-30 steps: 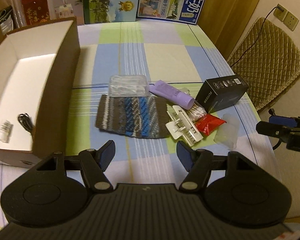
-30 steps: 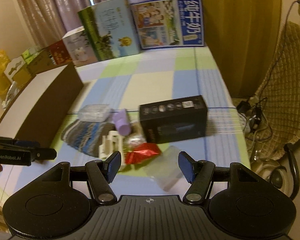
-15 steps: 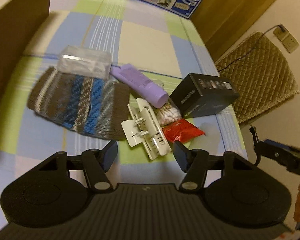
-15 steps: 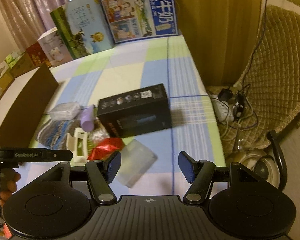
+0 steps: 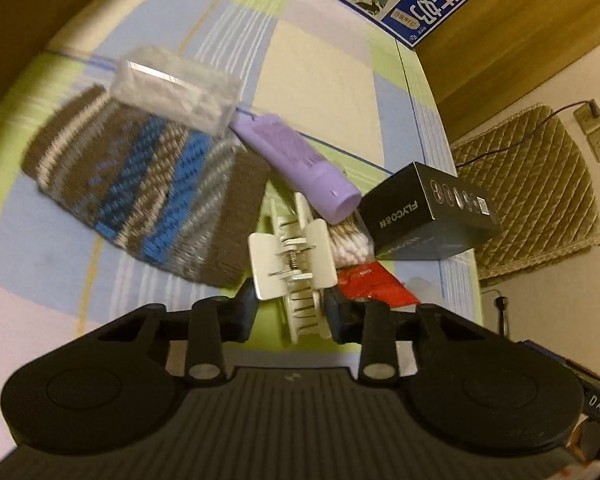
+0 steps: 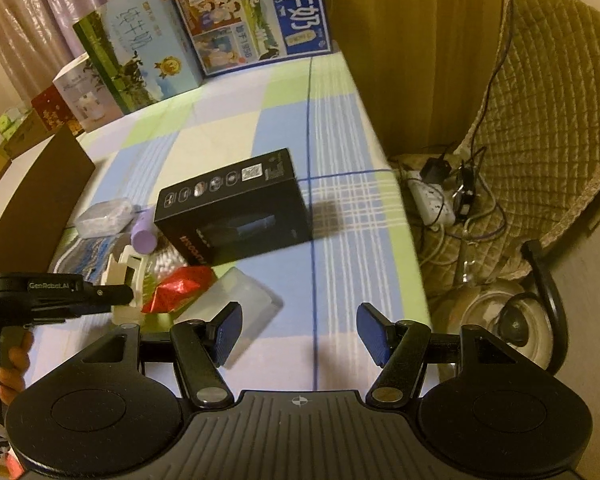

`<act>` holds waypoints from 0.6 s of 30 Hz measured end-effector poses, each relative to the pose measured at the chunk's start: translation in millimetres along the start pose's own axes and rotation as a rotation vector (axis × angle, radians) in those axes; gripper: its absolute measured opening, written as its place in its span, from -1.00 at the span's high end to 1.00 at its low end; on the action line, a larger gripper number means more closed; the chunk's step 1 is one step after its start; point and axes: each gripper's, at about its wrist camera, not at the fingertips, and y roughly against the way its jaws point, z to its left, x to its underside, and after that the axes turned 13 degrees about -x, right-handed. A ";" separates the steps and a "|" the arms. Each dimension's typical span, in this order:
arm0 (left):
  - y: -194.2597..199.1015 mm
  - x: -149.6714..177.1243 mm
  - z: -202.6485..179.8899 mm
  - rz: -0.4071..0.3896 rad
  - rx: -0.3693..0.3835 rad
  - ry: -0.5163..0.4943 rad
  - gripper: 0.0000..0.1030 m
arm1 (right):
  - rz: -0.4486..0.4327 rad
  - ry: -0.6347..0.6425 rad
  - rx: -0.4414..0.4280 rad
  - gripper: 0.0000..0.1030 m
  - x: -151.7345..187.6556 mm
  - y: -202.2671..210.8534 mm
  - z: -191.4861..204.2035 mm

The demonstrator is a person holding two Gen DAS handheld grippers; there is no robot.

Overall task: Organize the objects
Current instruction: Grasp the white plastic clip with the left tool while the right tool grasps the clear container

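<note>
Purple tube (image 5: 296,164), black box (image 6: 232,208), red packet (image 6: 180,286), blue-brown striped knit (image 5: 148,188).

On the black box (image 5: 428,212), right of centre in my left wrist view, I read "FLYCO" in white capitals down its side. The blue milk carton (image 5: 432,4) at the upper right carries large white characters, "纯牛奶". In my right wrist view, "GenRobot.AI" stands on my left tongs (image 6: 112,294) at the left edge, and the same blue carton sits at the top centre.
</note>
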 end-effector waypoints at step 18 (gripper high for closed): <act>41.2 32.1 1.0 -0.111 -0.165 -0.263 0.69 | 0.039 -0.190 -0.036 -0.18 -4.4 -74.7 14.7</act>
